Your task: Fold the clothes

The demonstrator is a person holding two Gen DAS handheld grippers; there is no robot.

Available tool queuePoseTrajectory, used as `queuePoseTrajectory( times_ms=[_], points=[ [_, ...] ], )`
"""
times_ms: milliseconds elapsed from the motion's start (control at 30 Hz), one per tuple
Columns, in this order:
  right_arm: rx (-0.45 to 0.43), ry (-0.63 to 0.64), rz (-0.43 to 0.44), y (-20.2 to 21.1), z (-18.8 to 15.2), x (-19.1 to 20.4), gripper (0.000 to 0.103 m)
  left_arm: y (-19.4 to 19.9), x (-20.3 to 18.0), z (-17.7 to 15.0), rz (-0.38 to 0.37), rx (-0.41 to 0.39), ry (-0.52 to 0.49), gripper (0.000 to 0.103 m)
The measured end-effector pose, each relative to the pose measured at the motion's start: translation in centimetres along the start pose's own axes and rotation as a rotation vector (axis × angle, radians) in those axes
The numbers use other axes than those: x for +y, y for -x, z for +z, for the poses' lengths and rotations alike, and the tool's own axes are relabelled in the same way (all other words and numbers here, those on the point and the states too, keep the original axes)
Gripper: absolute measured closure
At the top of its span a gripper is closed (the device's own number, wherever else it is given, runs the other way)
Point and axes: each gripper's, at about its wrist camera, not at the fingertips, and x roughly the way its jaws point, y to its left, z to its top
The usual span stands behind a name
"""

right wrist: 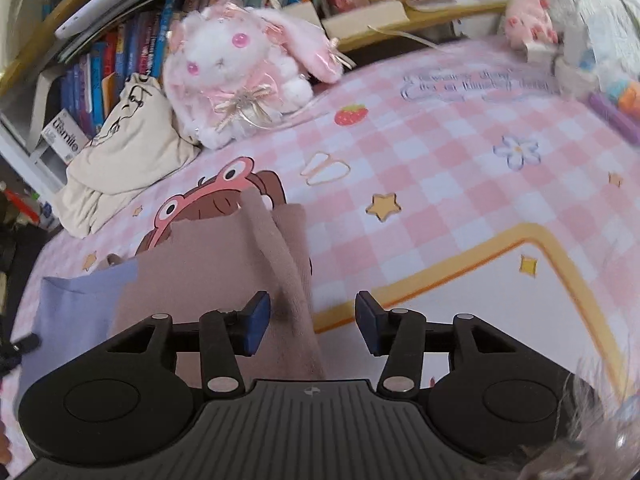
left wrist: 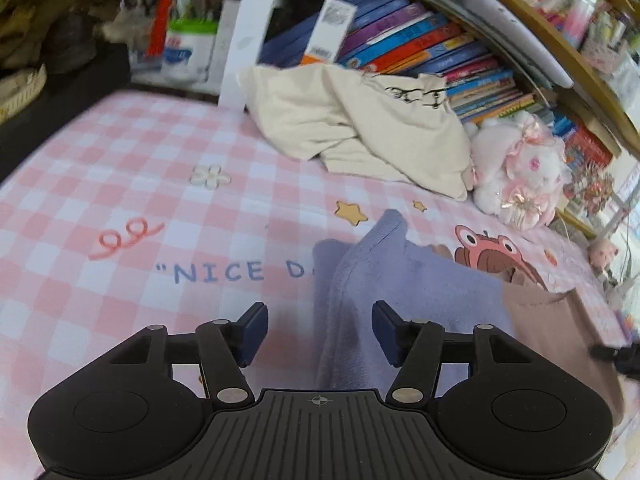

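Left wrist: left claw (left wrist: 320,330) agape over lavender cloth (left wrist: 400,280); right claw (right wrist: 312,326) agape over mauve cloth (right wrist: 224,264)

Pink checked bed sheet (left wrist: 120,152): lilac garment (left wrist: 420,288) beside brown garment (right wrist: 208,276) near; cream bag (left wrist: 360,128), plush rabbit (right wrist: 232,76) far

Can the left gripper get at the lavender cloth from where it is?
Probably yes. The left gripper is open, and the lavender cloth lies on the checked sheet right between and ahead of its fingers, with nothing lying over that part.
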Motion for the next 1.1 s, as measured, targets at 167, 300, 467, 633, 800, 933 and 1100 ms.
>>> queuePoseTrajectory(
  times_ms=[167,300,467,633,800,933,1100],
  points=[
    [0.02,-0.111,0.068,-0.8,-0.5,-0.7,0.08,-1.1,0.9,-0.6,-0.069,0.044,0.097,0.076],
    [0.036,-0.124,0.084,-0.7,-0.8,-0.6,0.082,-0.9,1.1,-1.2,-0.094,0.06,0.147,0.078],
    [0.058,-0.121,0.099,0.4,-2.0,-0.9,0.082,0.7,1.5,-2.5,-0.098,0.085,0.141,0.078],
    [0.075,-0.088,0.097,2.1,-4.2,-0.4,0.082,3.4,1.9,-4.5,-0.081,0.101,0.127,0.078],
    [0.108,-0.031,0.091,3.6,-5.9,0.3,0.081,5.4,2.1,-5.8,-0.056,0.106,0.062,0.077],
    [0.08,0.108,0.009,3.9,-5.2,2.0,0.059,6.2,0.6,-4.7,-0.016,0.039,-0.06,0.062],
    [0.015,0.31,-0.039,2.8,-3.6,4.7,0.053,5.8,-2.3,-2.8,0.024,-0.037,-0.245,0.044]
  ],
)
